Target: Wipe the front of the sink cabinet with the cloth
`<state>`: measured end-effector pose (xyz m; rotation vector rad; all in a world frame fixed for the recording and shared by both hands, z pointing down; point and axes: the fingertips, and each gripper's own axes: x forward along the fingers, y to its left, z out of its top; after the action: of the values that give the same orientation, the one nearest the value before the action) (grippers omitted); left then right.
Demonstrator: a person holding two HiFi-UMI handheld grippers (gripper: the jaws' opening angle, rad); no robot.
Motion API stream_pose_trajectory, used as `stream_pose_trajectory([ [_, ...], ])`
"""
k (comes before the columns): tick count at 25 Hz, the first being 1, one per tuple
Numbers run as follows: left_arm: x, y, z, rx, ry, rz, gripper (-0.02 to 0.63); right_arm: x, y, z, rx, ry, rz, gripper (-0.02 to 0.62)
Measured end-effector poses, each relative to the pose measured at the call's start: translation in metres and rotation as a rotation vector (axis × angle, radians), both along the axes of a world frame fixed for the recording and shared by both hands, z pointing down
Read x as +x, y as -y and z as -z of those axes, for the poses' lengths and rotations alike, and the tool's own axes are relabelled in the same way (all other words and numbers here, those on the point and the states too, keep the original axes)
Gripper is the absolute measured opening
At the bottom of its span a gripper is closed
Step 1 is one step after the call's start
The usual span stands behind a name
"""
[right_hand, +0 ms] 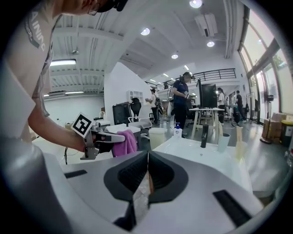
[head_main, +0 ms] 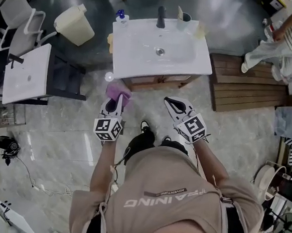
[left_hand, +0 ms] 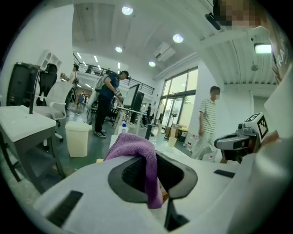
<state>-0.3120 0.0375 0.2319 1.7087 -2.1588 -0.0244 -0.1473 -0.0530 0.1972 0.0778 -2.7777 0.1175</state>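
Jaws of the left hand-held gripper (head_main: 114, 105) are clamped on the purple cloth (head_main: 118, 91), which bunches out past its tip, while the right hand-held gripper (head_main: 175, 106) beside it is closed on nothing. Just ahead of the cloth lies the wooden front of the sink cabinet (head_main: 158, 82), its long axis running left to right under the white sink (head_main: 140, 58). The cloth-bearing left side looks nearer, close to the front's left end but apparently not yet touching.

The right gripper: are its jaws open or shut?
Shut and empty: the right gripper has its pads pressed together along one line, with nothing between them.
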Motion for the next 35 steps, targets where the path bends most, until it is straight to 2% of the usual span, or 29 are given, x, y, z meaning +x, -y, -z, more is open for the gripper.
stream_pose_trajectory([
  [3,-0.011,-0.004,-0.004,-0.003,0.017,0.077,0.037,0.005,0.011,-0.014,0.019,-0.019,0.029,0.012],
  [6,-0.007,-0.014,-0.017,-0.004,0.007,0.135,0.037,0.012,0.019,-0.039,-0.012,-0.034,0.023,0.012],
  [11,0.002,-0.009,-0.065,-0.002,-0.015,0.193,0.037,0.008,0.040,-0.084,-0.036,-0.006,0.016,0.012],
  [15,0.002,-0.001,-0.100,0.021,0.018,0.245,0.037,0.000,0.050,-0.126,-0.075,0.031,0.000,0.012],
  [18,0.003,0.006,-0.126,0.030,0.047,0.234,0.037,-0.005,0.050,-0.155,-0.125,0.076,-0.003,0.012],
  [23,-0.005,0.019,-0.179,0.052,0.096,0.187,0.037,-0.020,0.047,-0.214,-0.087,0.082,0.049,0.012],
  [27,-0.023,0.031,-0.229,0.077,0.118,0.181,0.037,-0.035,0.052,-0.267,-0.155,0.092,0.072,0.012],
  [31,-0.041,0.038,-0.261,0.093,0.153,0.182,0.037,-0.055,0.052,-0.305,-0.100,0.094,0.123,0.012],
  [35,-0.060,0.031,-0.292,0.101,0.158,0.205,0.037,-0.077,0.040,-0.340,-0.095,0.123,0.191,0.012],
])
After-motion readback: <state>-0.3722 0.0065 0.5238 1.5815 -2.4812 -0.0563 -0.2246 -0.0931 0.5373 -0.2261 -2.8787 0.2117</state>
